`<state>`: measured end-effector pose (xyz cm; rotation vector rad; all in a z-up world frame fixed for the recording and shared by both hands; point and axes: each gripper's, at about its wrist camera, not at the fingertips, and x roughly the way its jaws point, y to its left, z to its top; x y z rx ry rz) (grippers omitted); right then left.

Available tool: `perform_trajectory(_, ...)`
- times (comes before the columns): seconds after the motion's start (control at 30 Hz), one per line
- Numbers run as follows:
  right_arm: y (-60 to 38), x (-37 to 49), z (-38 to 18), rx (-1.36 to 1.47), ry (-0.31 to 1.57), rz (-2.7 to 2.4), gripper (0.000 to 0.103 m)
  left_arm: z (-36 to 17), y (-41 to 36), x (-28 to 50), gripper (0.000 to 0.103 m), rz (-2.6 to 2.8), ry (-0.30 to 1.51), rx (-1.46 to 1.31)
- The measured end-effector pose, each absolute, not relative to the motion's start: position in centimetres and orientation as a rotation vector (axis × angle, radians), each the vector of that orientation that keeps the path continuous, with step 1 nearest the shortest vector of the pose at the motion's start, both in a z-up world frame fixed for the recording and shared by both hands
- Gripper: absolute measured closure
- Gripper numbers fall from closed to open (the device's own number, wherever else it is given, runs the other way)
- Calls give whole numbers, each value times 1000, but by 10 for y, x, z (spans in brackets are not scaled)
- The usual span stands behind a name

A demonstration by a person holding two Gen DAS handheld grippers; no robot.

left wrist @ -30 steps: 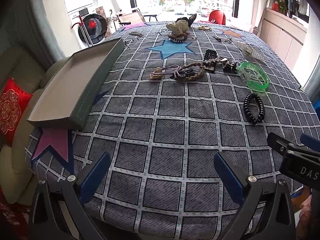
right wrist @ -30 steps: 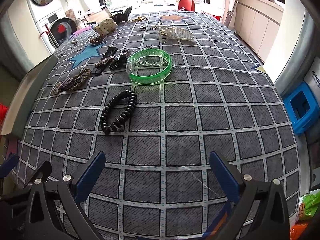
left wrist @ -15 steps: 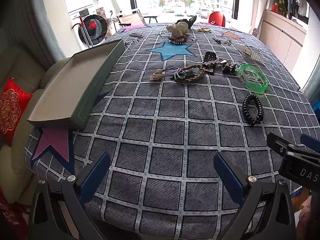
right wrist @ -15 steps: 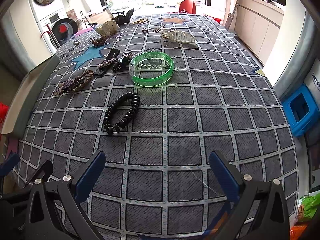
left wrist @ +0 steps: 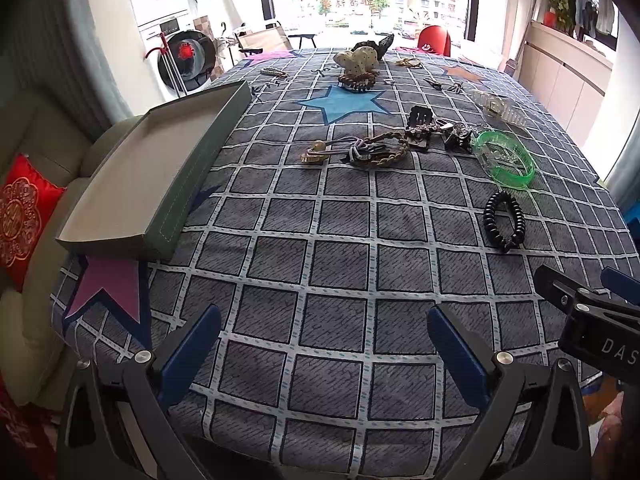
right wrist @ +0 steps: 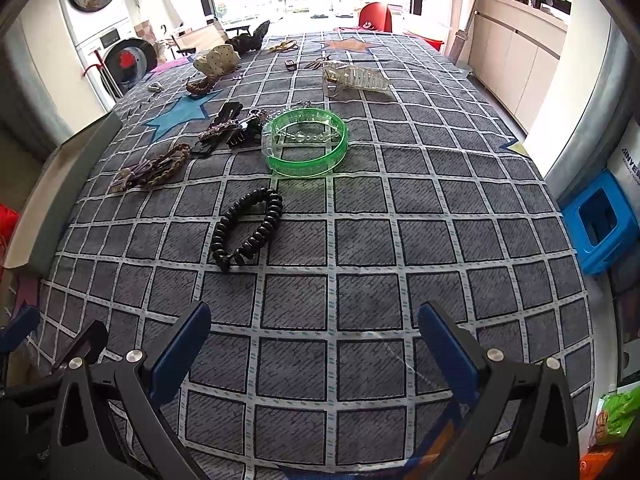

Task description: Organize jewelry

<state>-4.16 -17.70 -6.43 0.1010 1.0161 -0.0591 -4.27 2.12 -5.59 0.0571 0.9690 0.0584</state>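
Nearby, grey tray (left wrist: 120,184) bare, tongs (right wrist: 314,336) spread.

Both open claws have drawn back slightly from the black coiled hair tie (right wrist: 248,227), which now sits farther ahead on the checked table (right wrist: 360,240).

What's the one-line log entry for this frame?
stage: pre-grasp | left gripper: open, empty | right gripper: open, empty | nearest: black spiral hair tie | tray: nothing visible inside

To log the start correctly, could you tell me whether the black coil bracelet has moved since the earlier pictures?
No: the black coil bracelet keeps its place against the green bangle and tablecloth squares.
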Motion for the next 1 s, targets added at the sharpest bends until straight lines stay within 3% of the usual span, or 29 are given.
perform_trajectory(1.0,-177,-44,-60,105,1003,-60,0,-56,22,-43,0,57,967,57)
